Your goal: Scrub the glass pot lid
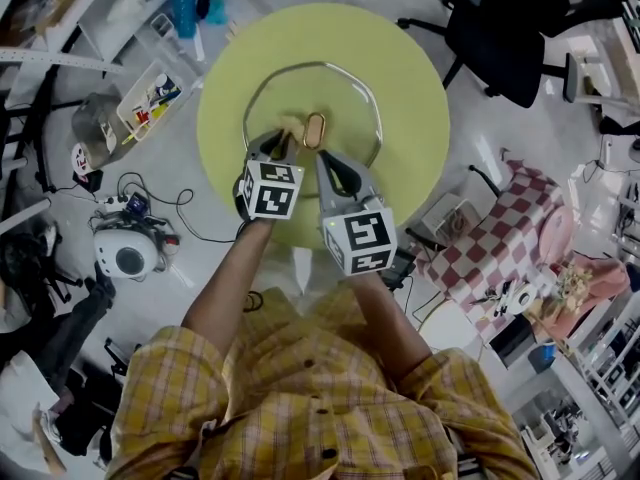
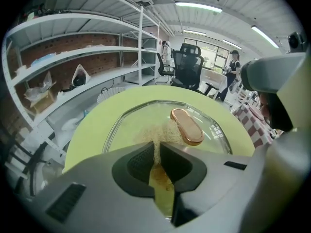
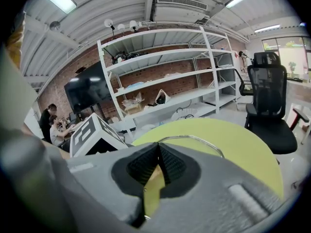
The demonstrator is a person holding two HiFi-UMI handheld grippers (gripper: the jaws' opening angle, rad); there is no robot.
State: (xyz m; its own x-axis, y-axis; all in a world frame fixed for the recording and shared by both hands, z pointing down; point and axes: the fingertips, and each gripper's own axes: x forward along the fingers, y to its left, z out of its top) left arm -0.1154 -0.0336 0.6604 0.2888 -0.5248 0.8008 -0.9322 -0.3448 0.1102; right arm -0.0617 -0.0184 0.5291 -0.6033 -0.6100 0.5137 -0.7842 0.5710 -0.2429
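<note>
Two tools meet on the glass pot lid (image 1: pixel 345 88), flat on the worktop (image 1: pixel 420 88). Just beside its handle (image 2: pixel 187 126), our left tool (image 2: pixel 157 152) pinches a scrub pad (image 2: pixel 155 132); our right tool (image 3: pixel 158 152) is pressed together, empty. Unclamped, the lid could skate under hard strokes.

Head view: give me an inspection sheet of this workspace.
Surface: round yellow-green table.
Job's things: glass lid lying on the table, copper handle up; tan scrubber on the glass.
Clutter: nothing seen on the table.
Grippers: left gripper jaws shut on the scrubber; right gripper jaws shut at the lid's near rim, apparently gripping it.
Cables: black cables on the floor, left.
Surroundings: office chair, checked cloth, shelves.
</note>
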